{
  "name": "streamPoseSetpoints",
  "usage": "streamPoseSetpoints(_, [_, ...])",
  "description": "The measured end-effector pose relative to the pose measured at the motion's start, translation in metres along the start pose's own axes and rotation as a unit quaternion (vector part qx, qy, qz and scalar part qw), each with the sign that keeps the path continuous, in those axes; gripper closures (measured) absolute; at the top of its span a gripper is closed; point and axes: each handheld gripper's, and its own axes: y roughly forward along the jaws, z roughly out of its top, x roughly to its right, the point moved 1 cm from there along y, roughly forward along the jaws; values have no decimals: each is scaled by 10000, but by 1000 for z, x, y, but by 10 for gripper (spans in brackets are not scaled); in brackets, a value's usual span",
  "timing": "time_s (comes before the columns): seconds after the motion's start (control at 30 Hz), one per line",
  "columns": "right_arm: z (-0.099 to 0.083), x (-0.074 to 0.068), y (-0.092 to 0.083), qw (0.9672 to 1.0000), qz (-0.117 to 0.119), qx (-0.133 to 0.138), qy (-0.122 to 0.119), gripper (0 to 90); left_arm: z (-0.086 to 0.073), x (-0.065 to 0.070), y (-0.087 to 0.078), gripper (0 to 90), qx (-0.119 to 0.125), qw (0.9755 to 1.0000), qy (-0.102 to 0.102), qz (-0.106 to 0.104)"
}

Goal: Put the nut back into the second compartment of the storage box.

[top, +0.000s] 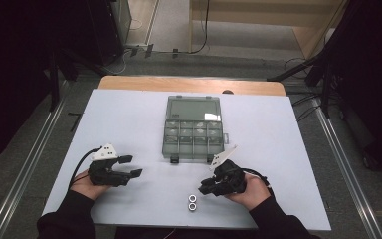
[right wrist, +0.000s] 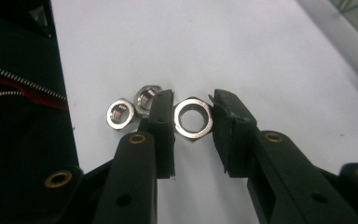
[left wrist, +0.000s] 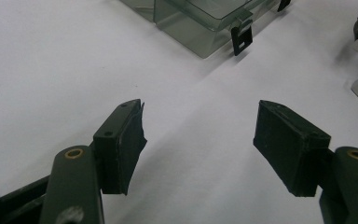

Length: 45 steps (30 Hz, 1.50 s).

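A steel hex nut is clamped between the pads of the right gripper, held above the white table near its front edge. 2 more nuts are seen lying on the table just beside the right gripper, touching each other. The left gripper is held with its jaws wide and nothing between them. A clear compartment box is placed at the table's middle.

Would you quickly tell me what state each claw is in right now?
Left claw: open, nothing between its jaws.
Right claw: shut on a steel nut.
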Motion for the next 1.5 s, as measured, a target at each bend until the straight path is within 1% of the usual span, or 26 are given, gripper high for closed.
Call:
streamPoseSetpoints(0.13, [4,1,-3,9999,-91,82,52,713,0,0,0,328,-7,10000,2,1])
streamPoseSetpoints(0.27, [10,5,-4,9997,-153,102,184,713,0,0,0,328,-4,10000,2,2])
streamPoseSetpoints(0.33, [13,6,-5,9995,-154,129,252,713,0,0,0,328,-4,10000,1,-1])
streamPoseSetpoints(0.6, [25,11,-8,9992,-164,202,300,713,0,0,0,328,0,10000,-14,5])
streamPoseSetpoints(0.7, [29,13,-10,9989,-166,252,356,713,0,0,0,328,3,10000,-24,9])
streamPoseSetpoints(0.8, [33,15,-11,9989,-169,266,354,713,0,0,0,327,0,10000,-14,7])
streamPoseSetpoints(0.87, [38,16,-12,9988,-217,287,340,713,0,0,0,328,4,10000,-12,10])
streamPoseSetpoints(0.9, [40,16,-13,9987,-243,331,306,713,0,0,0,328,-2,10000,-16,0])
streamPoseSetpoints(1.0, [47,17,-13,9988,-269,336,227,713,-1,0,0,328,18,10000,-33,2])
streamPoseSetpoints(1.2, [59,23,-15,9985,-256,372,304,713,-1,0,0,328,-10,10000,-10,-8])
streamPoseSetpoints(1.27, [64,26,-16,9985,-207,414,278,713,-1,0,0,328,12,10000,-40,-9])
streamPoseSetpoints(1.4, [71,32,-18,9983,-267,410,306,713,-1,0,0,328,7,10000,-42,-5])
streamPoseSetpoints(1.5, [78,37,-19,9979,-305,430,378,713,-1,0,0,327,-5,10000,-32,-17])
